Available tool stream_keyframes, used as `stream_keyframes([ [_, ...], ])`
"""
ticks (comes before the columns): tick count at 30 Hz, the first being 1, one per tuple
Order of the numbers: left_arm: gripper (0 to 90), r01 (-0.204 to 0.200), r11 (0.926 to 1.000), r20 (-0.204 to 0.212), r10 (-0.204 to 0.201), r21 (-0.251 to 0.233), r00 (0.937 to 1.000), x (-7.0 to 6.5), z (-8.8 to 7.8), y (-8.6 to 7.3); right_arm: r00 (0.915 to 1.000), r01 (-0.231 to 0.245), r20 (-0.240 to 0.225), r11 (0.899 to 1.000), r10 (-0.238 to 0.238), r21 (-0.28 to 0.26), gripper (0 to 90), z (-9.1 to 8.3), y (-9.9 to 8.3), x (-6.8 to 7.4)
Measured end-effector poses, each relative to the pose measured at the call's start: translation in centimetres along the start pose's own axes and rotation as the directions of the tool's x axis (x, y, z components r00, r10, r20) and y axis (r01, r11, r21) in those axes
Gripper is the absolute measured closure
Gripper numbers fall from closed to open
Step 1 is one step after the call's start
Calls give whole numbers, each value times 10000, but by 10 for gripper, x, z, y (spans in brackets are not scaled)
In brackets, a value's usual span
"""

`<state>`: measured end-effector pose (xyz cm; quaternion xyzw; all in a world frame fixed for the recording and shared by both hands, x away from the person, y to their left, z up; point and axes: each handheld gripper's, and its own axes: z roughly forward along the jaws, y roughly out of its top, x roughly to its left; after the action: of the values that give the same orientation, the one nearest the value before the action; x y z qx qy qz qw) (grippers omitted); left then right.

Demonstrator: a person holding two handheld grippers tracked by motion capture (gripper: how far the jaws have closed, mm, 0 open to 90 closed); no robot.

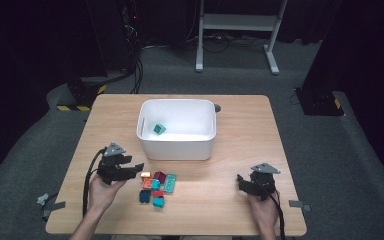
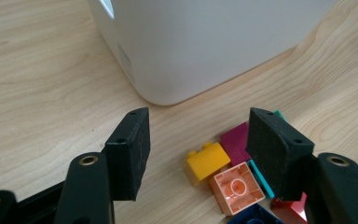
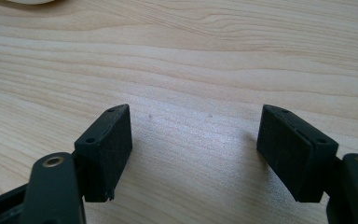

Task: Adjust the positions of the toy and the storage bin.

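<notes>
Left hand-held gripper [image 1: 136,167]: jaws stand wide apart, nothing between the pads. In the left gripper view [image 2: 198,140] we look along the two black jaws at a loose pile of toy bricks on the bench [image 1: 240,140].

Nearest to the jaw gap is the yellow brick [image 2: 207,161], lying flat just ahead of the open jaws and a little toward the right jaw. Its long axis runs roughly across the gap, slanting up to the right. Touching it on the near side is an orange brick [image 2: 237,185], turned hollow side up. A magenta brick [image 2: 235,140] lies just behind the yellow one, partly hidden by the right jaw.

From the high view we place the pile [image 1: 156,187] just to the right of the left hand-held gripper and in front of the white bin [image 1: 176,145]. One green brick [image 1: 159,129] already lies inside the bin.

Right hand-held gripper [image 1: 244,184]: jaws also open and empty [image 3: 196,140], over bare bench, well apart from the pile.

Judgement: the left hand is much the nearer and is the one set to pick. We take the yellow brick as the likely target; the jaws would have to shift slightly toward the right jaw's side to centre on it. The orange neighbour touching it could be dragged along.
</notes>
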<state>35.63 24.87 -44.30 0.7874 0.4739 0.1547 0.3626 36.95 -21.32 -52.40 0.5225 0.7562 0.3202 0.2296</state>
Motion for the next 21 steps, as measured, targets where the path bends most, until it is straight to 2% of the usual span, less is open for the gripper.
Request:
stream_keyframes([
  [5, 400, 156, 9997, 148, -159, 185, 9998, -2, 11, -7, 10000, 7, 7, 10000, -7, -4, 265, 0, 0, 0],
  [21, 410, 213, 9967, -67, -208, 786, 9998, -11, 39, -16, 10000, 16, 11, 10000, -16, -7, 264, 0, 0, 0],
])
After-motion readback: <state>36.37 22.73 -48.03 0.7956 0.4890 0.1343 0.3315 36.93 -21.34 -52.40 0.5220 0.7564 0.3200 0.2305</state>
